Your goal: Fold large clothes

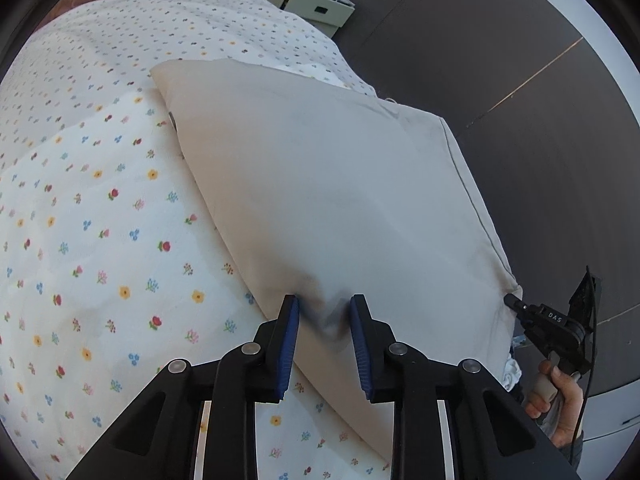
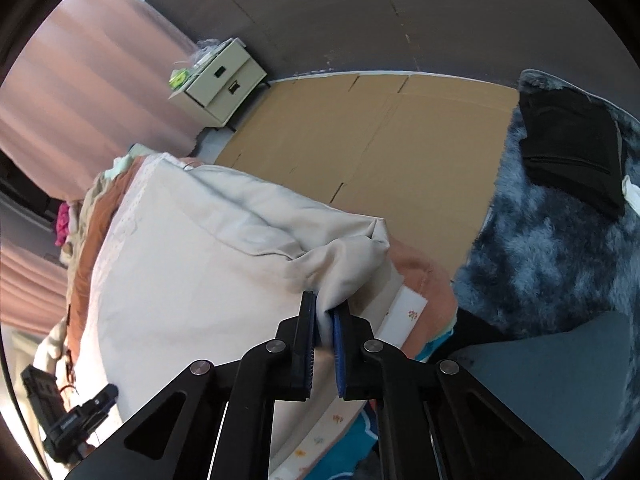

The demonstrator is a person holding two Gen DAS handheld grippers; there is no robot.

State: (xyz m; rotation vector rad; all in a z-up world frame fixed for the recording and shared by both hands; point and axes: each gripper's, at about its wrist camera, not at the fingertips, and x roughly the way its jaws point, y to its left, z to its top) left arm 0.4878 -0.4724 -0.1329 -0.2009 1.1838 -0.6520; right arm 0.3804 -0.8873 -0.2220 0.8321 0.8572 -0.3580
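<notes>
Left wrist view shows the left gripper [image 1: 324,312] nearest, its blue-padded jaws partly closed around a puckered ridge of the large beige cloth garment [image 1: 320,176]; the pads seem to touch the pinch, but a firm clamp cannot be confirmed. That garment lies mostly flat on the white flower-printed bedsheet [image 1: 100,240], one corner reaching toward the far side and a stitched edge running along the bed's side. At its near right corner the right gripper [image 1: 510,302], held by a person's hand [image 1: 560,400], meets the fabric. From the right wrist view that right gripper [image 2: 325,312] is clenched on a bunched corner of the same garment [image 2: 192,248], the cloth squeezed between its jaws. Further off lie flattened brown cardboard sheets [image 2: 360,132] on the floor, a shaggy blue-grey rug [image 2: 552,248] carrying a folded black garment [image 2: 572,148], and a small cream two-drawer cabinet [image 2: 218,80] by the pink curtain [image 2: 80,92]. Judging by the layout, the piece is spread and both near points are taken, so a fold is only beginning; carrying this edge over and any further folds remain.
</notes>
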